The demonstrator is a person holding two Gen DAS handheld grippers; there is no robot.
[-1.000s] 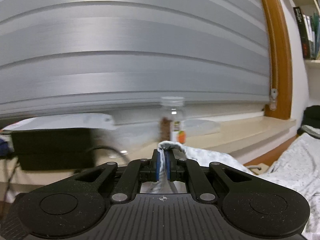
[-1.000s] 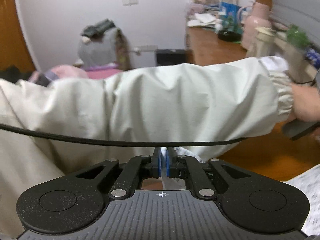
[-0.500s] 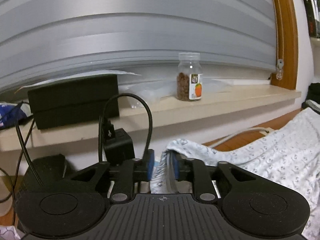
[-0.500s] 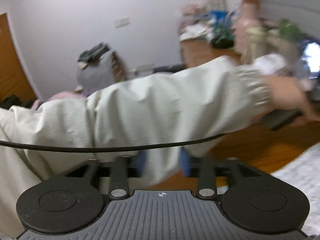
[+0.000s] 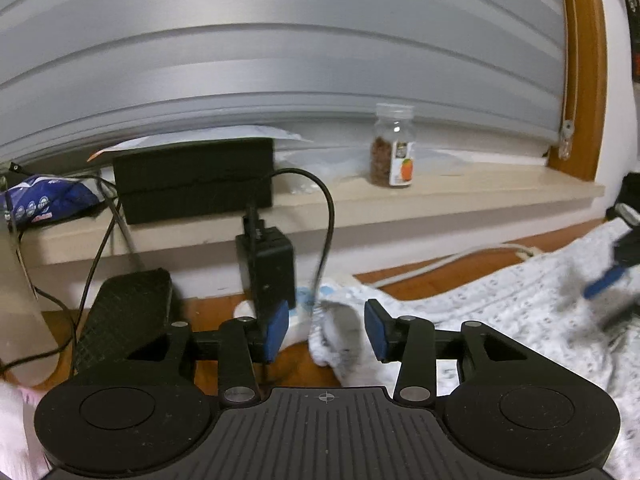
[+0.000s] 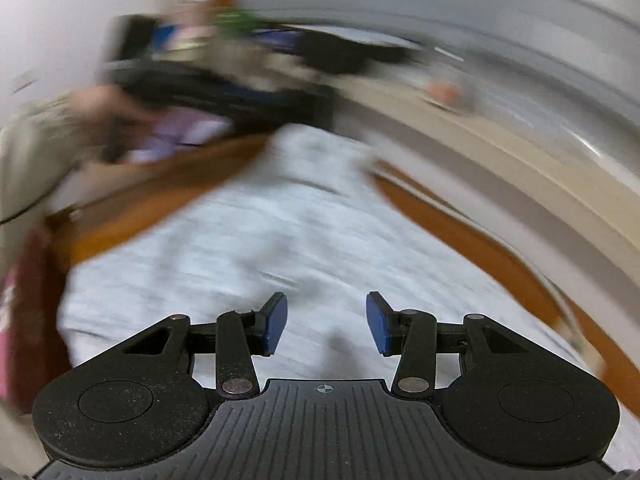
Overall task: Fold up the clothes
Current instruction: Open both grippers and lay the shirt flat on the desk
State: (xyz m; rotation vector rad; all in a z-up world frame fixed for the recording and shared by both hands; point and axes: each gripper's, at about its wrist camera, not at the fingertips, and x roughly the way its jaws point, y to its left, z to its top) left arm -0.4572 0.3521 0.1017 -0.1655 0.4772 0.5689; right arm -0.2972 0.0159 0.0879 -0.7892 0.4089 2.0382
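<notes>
Both tongs released since earlier, left tongs opening over garment, orange-labelled jar, wording unreadable

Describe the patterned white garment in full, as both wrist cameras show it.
The garment is white, soft-looking cloth with a fine grey-blue print. It lies spread on the orange-brown wooden floor below the sill, wrinkled. One bunched end sits between the blue pads of the left tool, whose jaws are opening and do not press it. In the blurred right view the cloth stretches ahead beneath the open right tool, which holds nothing.
</notes>
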